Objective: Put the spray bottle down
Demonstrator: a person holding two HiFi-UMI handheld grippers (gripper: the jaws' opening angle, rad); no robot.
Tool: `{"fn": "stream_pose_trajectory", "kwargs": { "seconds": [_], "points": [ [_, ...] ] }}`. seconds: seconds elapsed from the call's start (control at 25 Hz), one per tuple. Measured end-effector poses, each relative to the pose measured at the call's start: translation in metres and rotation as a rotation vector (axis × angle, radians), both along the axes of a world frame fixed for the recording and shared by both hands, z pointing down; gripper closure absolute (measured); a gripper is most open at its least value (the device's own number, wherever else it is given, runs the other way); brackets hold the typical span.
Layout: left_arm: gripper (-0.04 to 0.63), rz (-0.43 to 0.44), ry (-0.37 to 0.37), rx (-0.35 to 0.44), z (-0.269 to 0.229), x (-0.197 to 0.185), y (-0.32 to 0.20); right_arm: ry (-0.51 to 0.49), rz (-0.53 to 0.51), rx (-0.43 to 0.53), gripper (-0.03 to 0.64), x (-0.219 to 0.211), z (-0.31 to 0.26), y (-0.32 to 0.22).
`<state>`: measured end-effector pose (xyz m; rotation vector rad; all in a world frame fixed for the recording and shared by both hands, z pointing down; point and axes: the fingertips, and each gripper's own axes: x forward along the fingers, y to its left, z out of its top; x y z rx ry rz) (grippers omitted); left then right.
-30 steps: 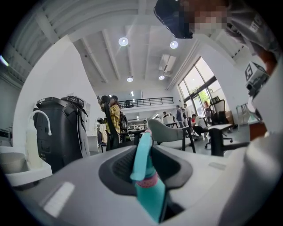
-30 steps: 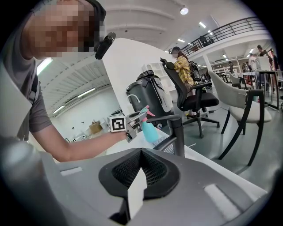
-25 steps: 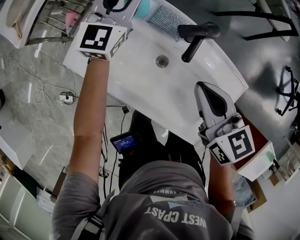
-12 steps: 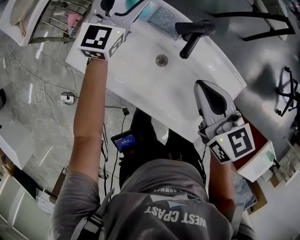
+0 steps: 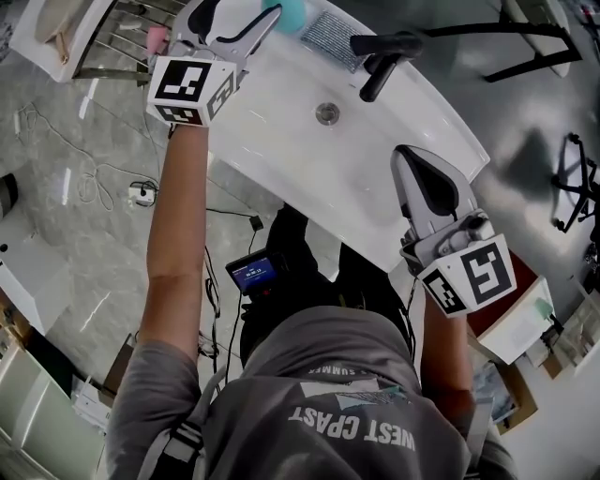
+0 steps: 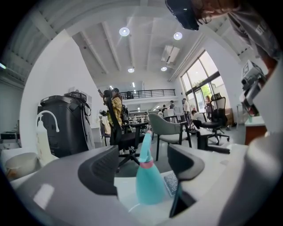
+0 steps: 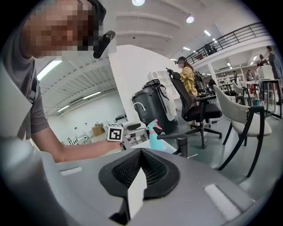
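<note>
The teal spray bottle (image 6: 148, 176) with a pink collar stands upright on the white counter beside the sink (image 5: 281, 159); its top shows at the far edge in the head view (image 5: 291, 13). My left gripper (image 6: 148, 162) has the bottle between its jaws, which are opening, and the pads stand clear of it on both sides. In the head view that gripper (image 5: 239, 14) sits at the top left. My right gripper (image 5: 410, 161) hovers over the sink's near right rim, its pads (image 7: 140, 165) together with only a thin white sliver between them. The bottle (image 7: 154, 134) shows far off in the right gripper view.
A black faucet (image 5: 380, 56) arches over the basin, with the drain (image 5: 327, 113) below it. A grey ridged mat (image 5: 328, 36) lies right of the bottle. A metal rack (image 5: 122, 37) stands left of the sink. Cables and a small screen device (image 5: 251, 274) lie on the floor.
The left gripper's jaws have spread away from the bottle and the gripper has drawn back slightly. The right gripper has risen a little over the sink rim.
</note>
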<state>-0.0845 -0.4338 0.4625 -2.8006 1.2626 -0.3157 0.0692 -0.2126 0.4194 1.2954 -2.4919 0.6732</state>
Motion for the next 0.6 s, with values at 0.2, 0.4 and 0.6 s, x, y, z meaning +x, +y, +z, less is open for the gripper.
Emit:
{"fn": "stream_pose_trajectory", "kwargs": {
  "seconds": [0.2, 0.4, 0.6],
  "points": [
    [0.278, -0.060, 0.017, 0.005, -0.022, -0.017, 0.023, -0.008, -0.017, 0.044, 0.617, -0.001, -0.022, 0.003],
    [0.343, -0.105, 0.053, -0.019, -0.043, -0.038, 0.051, -0.011, -0.033, 0.082, 0.617, -0.008, -0.043, 0.008],
    [0.401, -0.099, 0.065, -0.024, -0.070, -0.048, 0.088, 0.003, -0.049, 0.129, 0.617, -0.012, -0.072, 0.015]
  ]
}}
